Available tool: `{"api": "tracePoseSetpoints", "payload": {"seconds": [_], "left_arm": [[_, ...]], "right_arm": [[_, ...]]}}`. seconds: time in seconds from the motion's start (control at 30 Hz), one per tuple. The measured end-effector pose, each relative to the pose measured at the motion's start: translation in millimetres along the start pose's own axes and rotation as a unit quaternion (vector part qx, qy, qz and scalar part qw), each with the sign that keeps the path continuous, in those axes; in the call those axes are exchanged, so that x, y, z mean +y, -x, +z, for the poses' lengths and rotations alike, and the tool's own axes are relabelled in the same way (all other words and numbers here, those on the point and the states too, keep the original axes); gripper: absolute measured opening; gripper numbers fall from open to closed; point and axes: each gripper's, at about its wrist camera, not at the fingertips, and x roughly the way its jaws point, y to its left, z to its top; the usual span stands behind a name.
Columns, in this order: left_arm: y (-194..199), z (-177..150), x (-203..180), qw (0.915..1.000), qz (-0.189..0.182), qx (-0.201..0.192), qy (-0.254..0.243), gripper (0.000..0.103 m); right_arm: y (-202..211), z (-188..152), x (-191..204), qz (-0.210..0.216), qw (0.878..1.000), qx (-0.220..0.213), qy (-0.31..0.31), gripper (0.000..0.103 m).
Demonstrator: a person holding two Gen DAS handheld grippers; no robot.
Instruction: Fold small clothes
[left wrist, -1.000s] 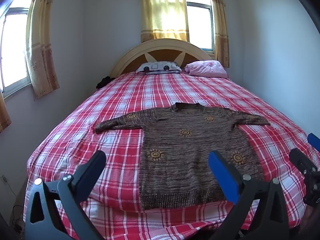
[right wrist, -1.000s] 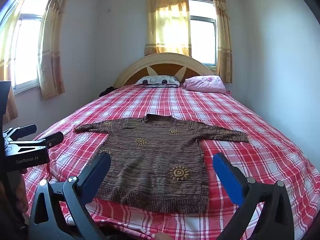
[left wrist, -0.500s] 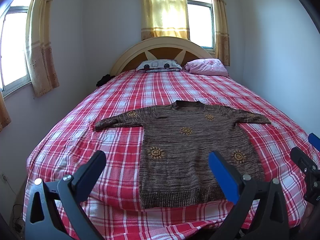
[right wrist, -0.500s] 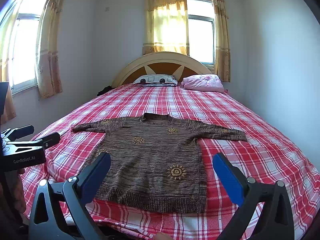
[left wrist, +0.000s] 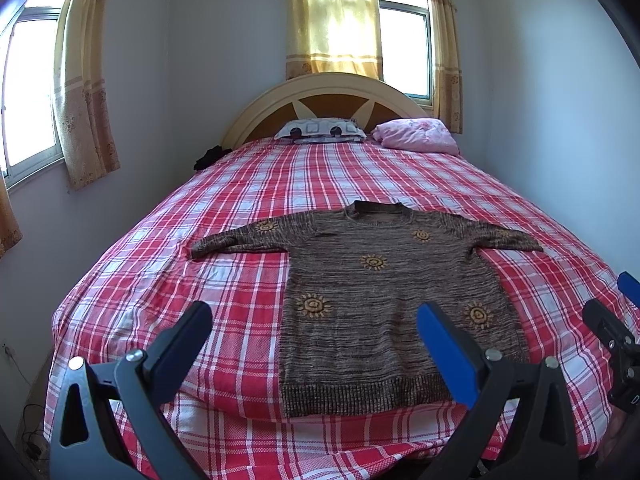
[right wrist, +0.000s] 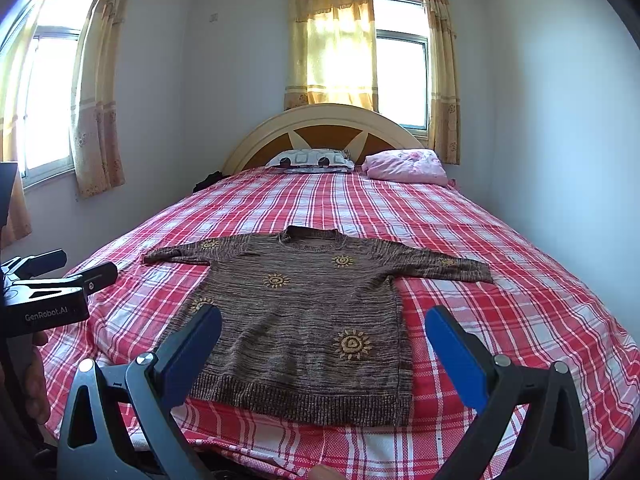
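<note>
Ahead of both tools, a brown sweater (left wrist: 384,304) lies flat, sleeves spread, on the plaid bed (left wrist: 248,208); left tool (left wrist: 312,332) and right tool (right wrist: 324,334) hover above its hem, jaws wide apart, holding nothing

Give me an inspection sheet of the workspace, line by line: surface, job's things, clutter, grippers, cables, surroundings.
Surface: bed under a red plaid sheet, lightly wrinkled.
Job's things: brown sweater flat, sleeves spread, neck toward the headboard, unfolded.
Clutter: patterned pillow, pink bundle, dark item at the far left edge.
Grippers: left gripper and right gripper open, above the near edge, holding nothing.
Cables: cord on the floor, lower left.
Surroundings: white walls, curtained windows.
</note>
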Motion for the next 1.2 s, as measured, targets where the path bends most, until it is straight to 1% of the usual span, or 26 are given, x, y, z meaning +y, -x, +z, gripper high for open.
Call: {"api": "tracePoseSetpoints", "payload": {"seconds": [1.2], "left_arm": [[-2.5, -1.5, 3.9, 1.0000, 0.000, 0.002, 0.005, 0.103]], "right_arm": [[-3.8, -4.7, 1.3, 0.003, 1.000, 0.008, 0.000, 0.102]]}}
